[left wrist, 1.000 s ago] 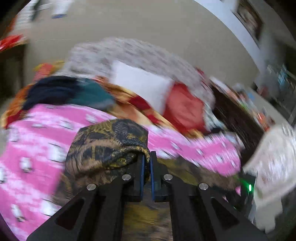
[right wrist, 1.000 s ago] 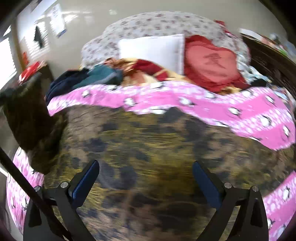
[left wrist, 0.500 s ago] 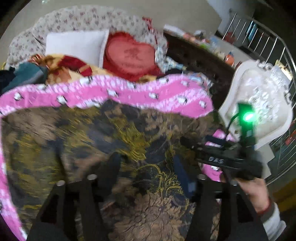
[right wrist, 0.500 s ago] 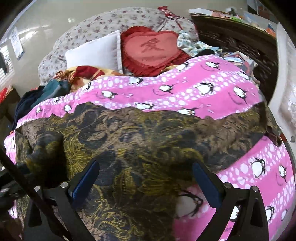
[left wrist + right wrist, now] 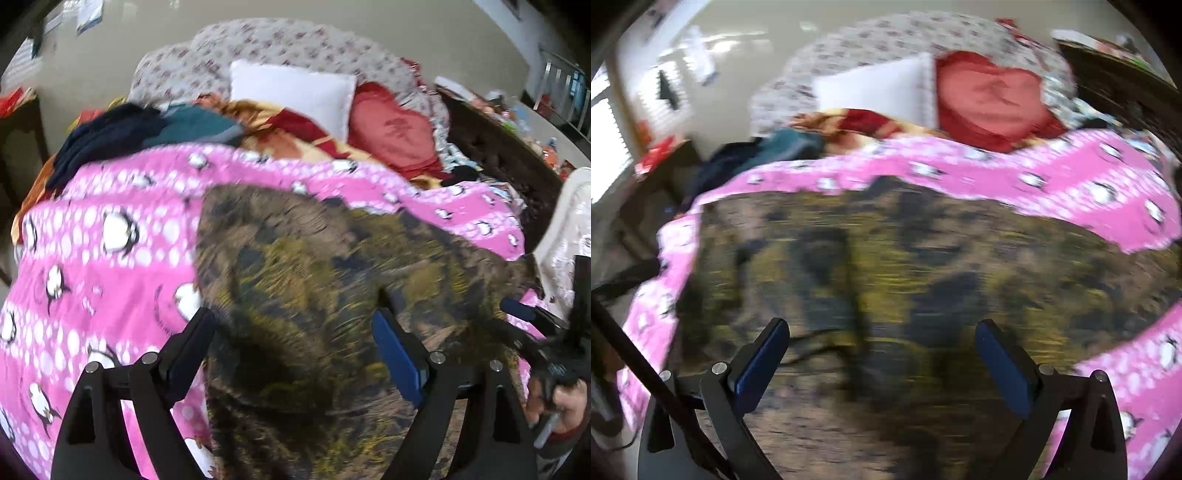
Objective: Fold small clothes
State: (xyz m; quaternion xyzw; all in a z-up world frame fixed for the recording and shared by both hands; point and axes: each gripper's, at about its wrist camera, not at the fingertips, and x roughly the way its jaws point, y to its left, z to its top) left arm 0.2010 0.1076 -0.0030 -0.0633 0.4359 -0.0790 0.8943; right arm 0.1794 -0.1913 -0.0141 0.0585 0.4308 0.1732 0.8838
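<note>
Garment (image 5: 325,295) (blurred) seemingly flat on blanket (image 5: 110,258).

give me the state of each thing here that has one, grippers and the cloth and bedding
left gripper: open, holding nothing
right gripper: open, holding nothing
brown and gold garment: lying spread on the pink blanket, not gripped
pink penguin blanket: spread over the bed, under the garment
white pillow: propped upright at the head
red heart cushion: leaning beside the pillow
</note>
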